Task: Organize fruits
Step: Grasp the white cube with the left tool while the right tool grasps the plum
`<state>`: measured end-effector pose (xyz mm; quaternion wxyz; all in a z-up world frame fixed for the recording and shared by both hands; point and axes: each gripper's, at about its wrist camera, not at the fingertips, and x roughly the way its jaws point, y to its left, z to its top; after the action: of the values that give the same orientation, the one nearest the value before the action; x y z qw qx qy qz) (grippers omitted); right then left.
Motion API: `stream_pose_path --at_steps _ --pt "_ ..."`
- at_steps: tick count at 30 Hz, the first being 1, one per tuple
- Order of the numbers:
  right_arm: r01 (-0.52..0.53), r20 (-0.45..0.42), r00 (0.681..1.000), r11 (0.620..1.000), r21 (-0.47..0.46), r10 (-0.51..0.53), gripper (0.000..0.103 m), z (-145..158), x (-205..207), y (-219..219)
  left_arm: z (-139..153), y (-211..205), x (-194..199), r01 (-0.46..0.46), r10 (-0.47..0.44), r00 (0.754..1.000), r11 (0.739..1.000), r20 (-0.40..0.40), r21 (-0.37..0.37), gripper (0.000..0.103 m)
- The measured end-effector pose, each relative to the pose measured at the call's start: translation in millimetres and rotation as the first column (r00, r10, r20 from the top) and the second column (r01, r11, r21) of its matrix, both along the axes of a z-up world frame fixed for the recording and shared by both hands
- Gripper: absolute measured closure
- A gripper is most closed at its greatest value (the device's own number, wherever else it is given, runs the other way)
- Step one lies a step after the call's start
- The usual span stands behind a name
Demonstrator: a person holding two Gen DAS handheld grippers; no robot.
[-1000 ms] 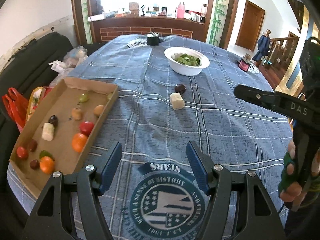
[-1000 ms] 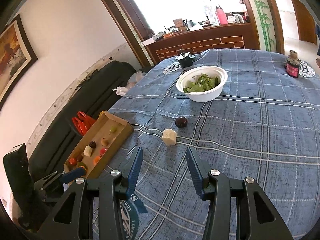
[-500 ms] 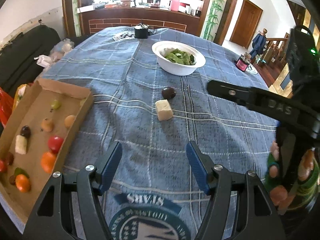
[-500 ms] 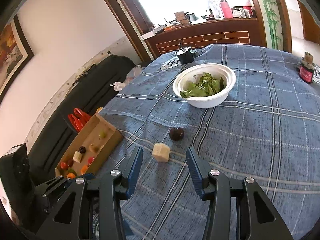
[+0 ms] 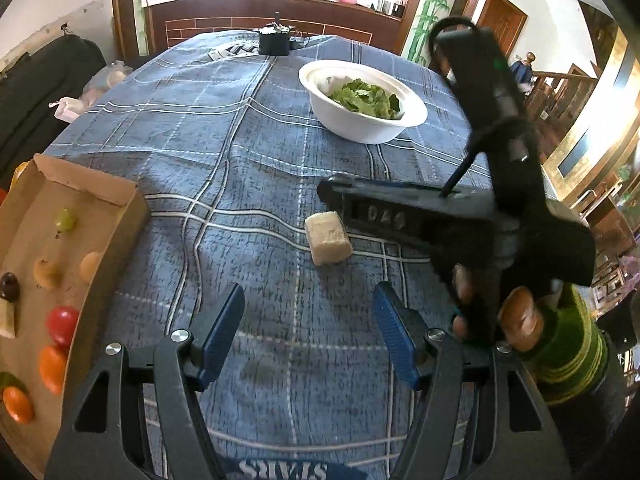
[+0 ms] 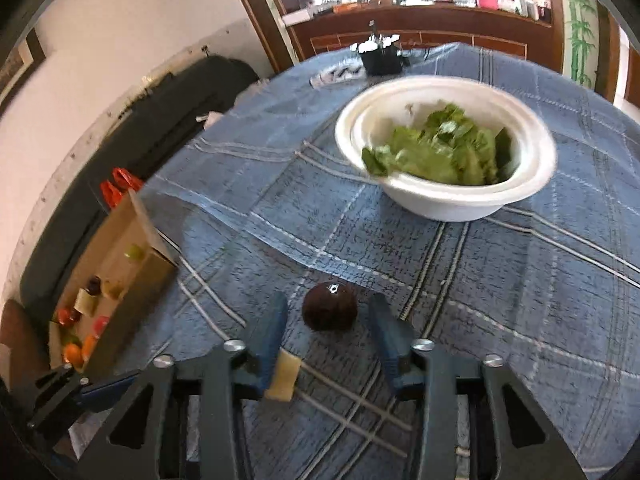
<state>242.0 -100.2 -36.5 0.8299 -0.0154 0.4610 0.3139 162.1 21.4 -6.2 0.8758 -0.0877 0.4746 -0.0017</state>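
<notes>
A dark round fruit (image 6: 329,306) lies on the blue checked tablecloth between the fingers of my right gripper (image 6: 328,316). Its jaws are closing, with a small gap still showing on each side of the fruit. A pale cube of fruit (image 6: 282,376) sits just under the right gripper's left finger. In the left wrist view the same pale cube (image 5: 328,238) lies ahead of my open, empty left gripper (image 5: 308,300). There the right gripper (image 5: 332,194) reaches in from the right and hides the dark fruit. A cardboard tray (image 5: 120,200) at the left holds several small fruits.
A white bowl (image 5: 362,102) of green leaves stands beyond the loose pieces. A small black holder (image 5: 274,42) is at the table's far end. A dark sofa with bags runs along the left side. A hand and a green striped sleeve (image 5: 568,356) hold the right gripper.
Both grippers moved forward and down toward the two loose pieces. The right gripper dropped around the dark fruit and its jaws narrowed. The left gripper stayed open.
</notes>
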Motion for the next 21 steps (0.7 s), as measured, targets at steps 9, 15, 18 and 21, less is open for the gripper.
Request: stream_pose_path --at_steps 9,15,18,21 --pt "0.050 0.038 0.998 0.991 0.124 -0.056 0.073 24 -14 -49 -8 -16 38 0.022 -0.022 1.000 0.999 -0.008 0.023 0.037" --pt "0.119 0.045 0.991 0.973 0.199 -0.130 0.074 47 -28 -91 -28 -26 56 0.029 -0.025 0.998 0.997 -0.052 0.073 0.040" --pt "0.124 0.051 0.989 0.968 0.217 -0.138 0.074 56 -35 -101 -33 -26 57 0.015 -0.011 0.999 0.993 -0.036 0.120 0.055" --pt "0.120 0.062 0.989 0.967 0.225 -0.138 0.074 65 -42 -105 -28 -24 56 0.012 -0.008 0.999 0.994 -0.033 0.107 0.075"
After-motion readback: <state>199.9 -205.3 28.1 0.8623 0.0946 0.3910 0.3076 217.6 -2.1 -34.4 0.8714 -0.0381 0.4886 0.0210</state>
